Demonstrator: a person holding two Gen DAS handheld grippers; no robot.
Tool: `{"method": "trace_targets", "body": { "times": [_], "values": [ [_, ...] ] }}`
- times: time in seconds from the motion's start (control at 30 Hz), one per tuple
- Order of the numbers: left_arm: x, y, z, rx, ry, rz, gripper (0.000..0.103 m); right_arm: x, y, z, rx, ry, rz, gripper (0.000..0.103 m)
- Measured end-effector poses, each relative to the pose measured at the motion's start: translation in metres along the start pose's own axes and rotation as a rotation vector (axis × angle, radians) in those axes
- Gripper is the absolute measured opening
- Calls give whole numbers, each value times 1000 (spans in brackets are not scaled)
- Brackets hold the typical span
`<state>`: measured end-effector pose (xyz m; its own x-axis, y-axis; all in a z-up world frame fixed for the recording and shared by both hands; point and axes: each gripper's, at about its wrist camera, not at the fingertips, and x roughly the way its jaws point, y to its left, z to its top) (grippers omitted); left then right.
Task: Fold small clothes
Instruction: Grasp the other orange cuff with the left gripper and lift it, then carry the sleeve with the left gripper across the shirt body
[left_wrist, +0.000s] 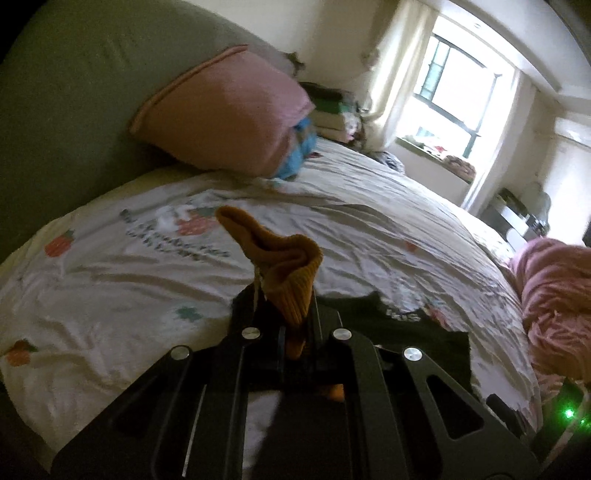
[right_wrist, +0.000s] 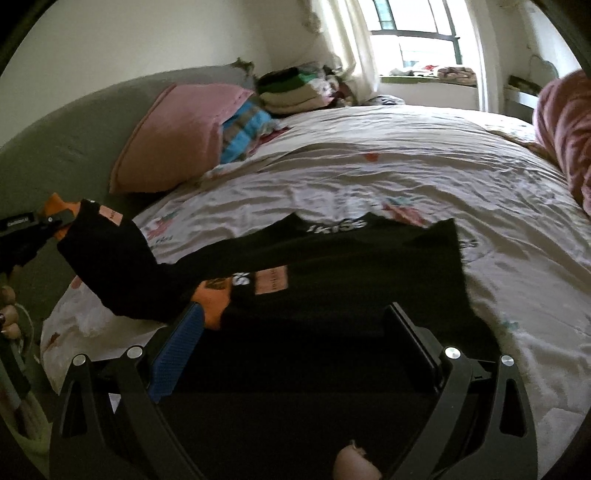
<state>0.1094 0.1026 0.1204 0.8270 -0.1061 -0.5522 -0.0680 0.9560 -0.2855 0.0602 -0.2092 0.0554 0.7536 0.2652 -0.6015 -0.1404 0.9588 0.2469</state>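
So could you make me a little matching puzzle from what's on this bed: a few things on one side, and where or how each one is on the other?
Things:
1. pink pillow
2. black garment
3. orange knit cuff
4. folded clothes stack

Places or states:
A. clamped in the left gripper
B. spread on the white bedsheet, white lettering showing
C. leaning against the green headboard
D. piled at the far corner, near the curtain

Pairs: 1-C, 2-B, 3-A, 4-D

Readable lettering
White letters "kiss" are showing on the black garment; the bedsheet print is blurring, unreadable.
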Motion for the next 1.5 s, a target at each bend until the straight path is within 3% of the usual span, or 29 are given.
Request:
{"method": "trace_targets", "body": {
  "times": [0.3,0.53,0.8,0.93,1.0,1.17,1.3,1.43,1.5],
  "values": [
    [26,-68,-5,93,36,-74,2,-23,-52,2,72,-47,-58,96],
    [51,-108,-26,160,100,-148,2,-31,-87,-3,130,-54,-109,96],
    [92,-130,-65,213,241,-230,2,-24,-111,-10,182,-32,-174,96],
    [112,-139,-86,231,326,-309,4,-19,-118,-13,208,-17,-199,96],
    [119,-146,-96,269,363,-347,26,-17,-123,-14,228,-11,-213,96],
    [127,-149,-111,270,444,-458,64,-9,-130,-16,254,10,-235,96],
    [130,-138,-100,238,432,-471,76,2,-120,-15,229,39,-246,96],
    [140,-119,-80,238,362,-338,80,24,-92,-15,148,102,-180,96],
    [144,-108,-74,238,326,-273,83,38,-74,-14,81,133,-133,88]
  ]
}}
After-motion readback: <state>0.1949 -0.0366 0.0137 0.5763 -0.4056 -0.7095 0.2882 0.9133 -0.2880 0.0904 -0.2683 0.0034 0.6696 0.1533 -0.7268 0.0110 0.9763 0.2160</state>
